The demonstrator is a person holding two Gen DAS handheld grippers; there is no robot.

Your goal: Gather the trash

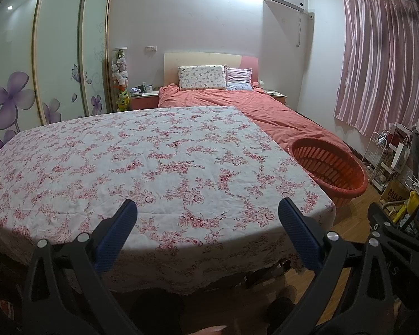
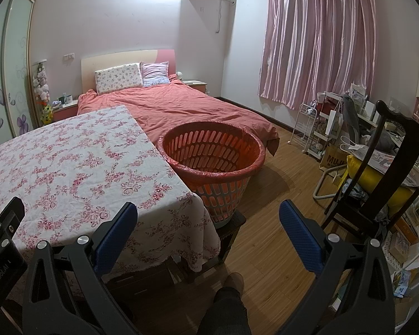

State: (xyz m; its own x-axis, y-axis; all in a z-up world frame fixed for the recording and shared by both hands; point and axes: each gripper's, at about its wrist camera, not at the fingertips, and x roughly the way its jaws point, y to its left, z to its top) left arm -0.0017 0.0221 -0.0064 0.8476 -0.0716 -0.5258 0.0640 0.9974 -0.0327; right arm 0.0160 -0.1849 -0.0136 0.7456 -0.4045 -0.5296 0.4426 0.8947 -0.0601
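A table with a white cloth printed with pink flowers (image 1: 142,150) fills the left wrist view; it also shows at the left of the right wrist view (image 2: 69,162). No trash shows on it. An orange slotted basket lined with a red bag (image 2: 212,153) stands on a dark stool by the table's right corner; it also shows in the left wrist view (image 1: 329,164). My left gripper (image 1: 208,206) is open and empty above the table's near edge. My right gripper (image 2: 208,209) is open and empty, level with the table's near right corner, in front of the basket.
A bed with a red cover (image 2: 181,106) stands behind the table. A dark wooden chair (image 2: 382,167) with a yellow cushion and cluttered shelves (image 2: 335,128) stand at the right. Wood floor (image 2: 287,167) lies between. The person's leg and shoe (image 2: 231,293) show below.
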